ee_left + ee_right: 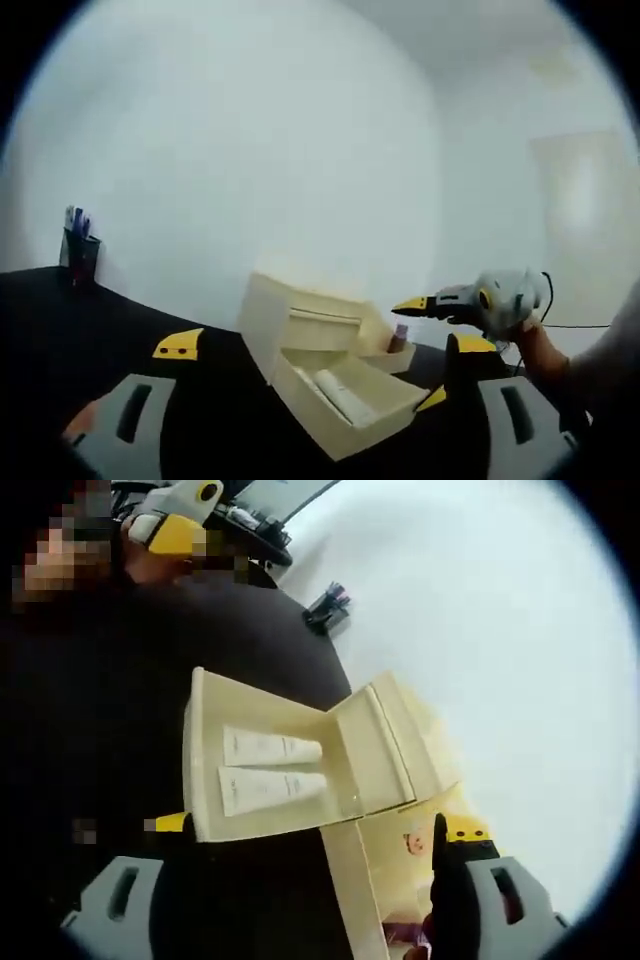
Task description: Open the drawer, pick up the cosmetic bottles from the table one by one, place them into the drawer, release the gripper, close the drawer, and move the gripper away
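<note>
On the black table [60,330] I see much free surface to the left of the cream organizer [300,310], as far as the pen holder [78,255] that stands near the far table edge. Behind this edge is only a plain white wall [250,130].

My left gripper [310,375] stands with its jaws spread wide, one on each side of the pulled-out drawer [350,405], and it holds nothing. The drawer front comes very near to my left jaws, so on this side I have little room. In the left gripper view, the right gripper [412,304] comes in from the right side, above and behind the organizer, with a hand [535,345] on it. From this view I cannot tell if its yellow tips are together or apart.

In the right gripper view I look down into the drawer [200,780]. Two white cosmetic tubes [270,770] lie in it side by side, lengthwise, and beside them some floor of the drawer is still free. My right gripper [305,845] shows its jaws well apart and empty, over the near corner of the drawer. A small pink bottle [399,338] stands just beside the organizer, at its right back side; the label is too small to read.
</note>
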The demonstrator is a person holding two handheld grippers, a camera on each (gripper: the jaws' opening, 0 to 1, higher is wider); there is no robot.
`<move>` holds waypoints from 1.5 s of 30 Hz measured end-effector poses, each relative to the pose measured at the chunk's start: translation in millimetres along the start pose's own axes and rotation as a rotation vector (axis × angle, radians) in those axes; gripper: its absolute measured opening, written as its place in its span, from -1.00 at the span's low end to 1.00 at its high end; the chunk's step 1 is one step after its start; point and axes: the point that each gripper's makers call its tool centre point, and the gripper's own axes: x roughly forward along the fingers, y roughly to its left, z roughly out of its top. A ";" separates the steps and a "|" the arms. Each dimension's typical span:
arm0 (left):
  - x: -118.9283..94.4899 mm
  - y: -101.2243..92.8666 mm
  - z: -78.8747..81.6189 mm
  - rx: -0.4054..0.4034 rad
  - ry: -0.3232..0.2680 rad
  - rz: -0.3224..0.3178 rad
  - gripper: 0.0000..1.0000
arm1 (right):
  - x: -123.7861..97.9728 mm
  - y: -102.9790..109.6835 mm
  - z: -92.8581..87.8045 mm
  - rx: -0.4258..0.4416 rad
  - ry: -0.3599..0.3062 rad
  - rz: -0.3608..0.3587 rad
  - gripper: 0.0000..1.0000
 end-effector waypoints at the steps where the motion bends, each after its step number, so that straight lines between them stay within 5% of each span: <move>1: 0.0 -0.9 -0.2 0.000 -0.003 0.004 0.89 | 1.9 -0.8 0.6 0.003 0.000 -0.002 0.85; 16: -4.3 -5.8 7.6 -0.012 -0.050 0.017 0.90 | 20.4 -25.1 -7.1 -0.023 0.058 -0.090 0.85; 28: -0.5 -14.3 -29.3 0.183 0.158 -0.014 0.92 | 32.6 -32.7 -5.1 -0.044 0.090 -0.099 0.85; 45: -0.9 -6.1 -48.6 0.280 0.254 0.015 0.92 | 39.7 -41.7 -8.9 -0.068 0.133 -0.144 0.85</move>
